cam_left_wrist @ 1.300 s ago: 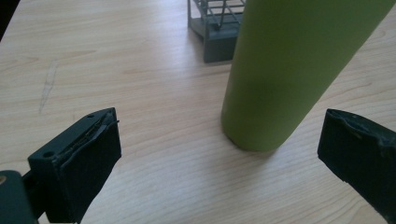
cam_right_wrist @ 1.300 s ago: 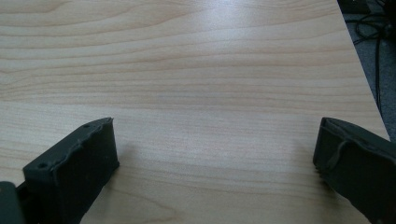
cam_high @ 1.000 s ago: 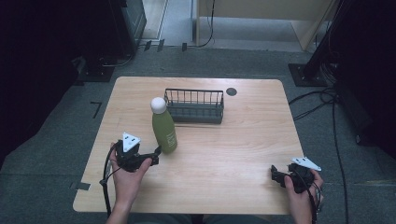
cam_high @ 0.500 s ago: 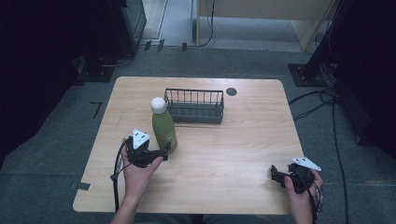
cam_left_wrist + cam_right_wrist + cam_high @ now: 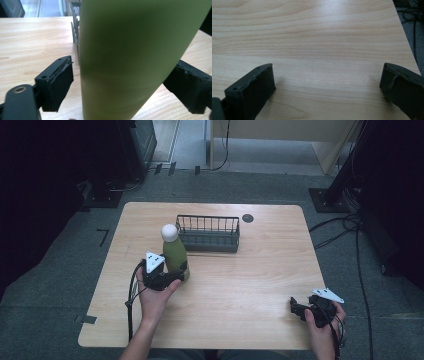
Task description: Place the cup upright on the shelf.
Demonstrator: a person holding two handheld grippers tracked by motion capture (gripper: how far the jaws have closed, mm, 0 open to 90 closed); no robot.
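Observation:
A green bottle (image 5: 175,254) with a white round cap (image 5: 170,232) stands upright on the wooden table (image 5: 260,275), just left of a dark wire basket (image 5: 207,234). My left gripper (image 5: 177,275) is open at the bottle's lower body, one jaw on each side. In the left gripper view the bottle (image 5: 130,57) stands between the pads (image 5: 58,82). A narrow gap shows at the left pad, and the right pad sits at the bottle's edge. My right gripper (image 5: 296,309) rests open near the table's front right corner, over bare wood (image 5: 327,72).
The basket holds nothing that I can see. A small dark round grommet (image 5: 247,218) sits in the table top behind it. Cables (image 5: 345,227) lie on the grey floor to the right, and dark equipment stands at the back left.
My left gripper has moved right and forward to the bottle, so its jaws now straddle the lower body. The right gripper has stayed put.

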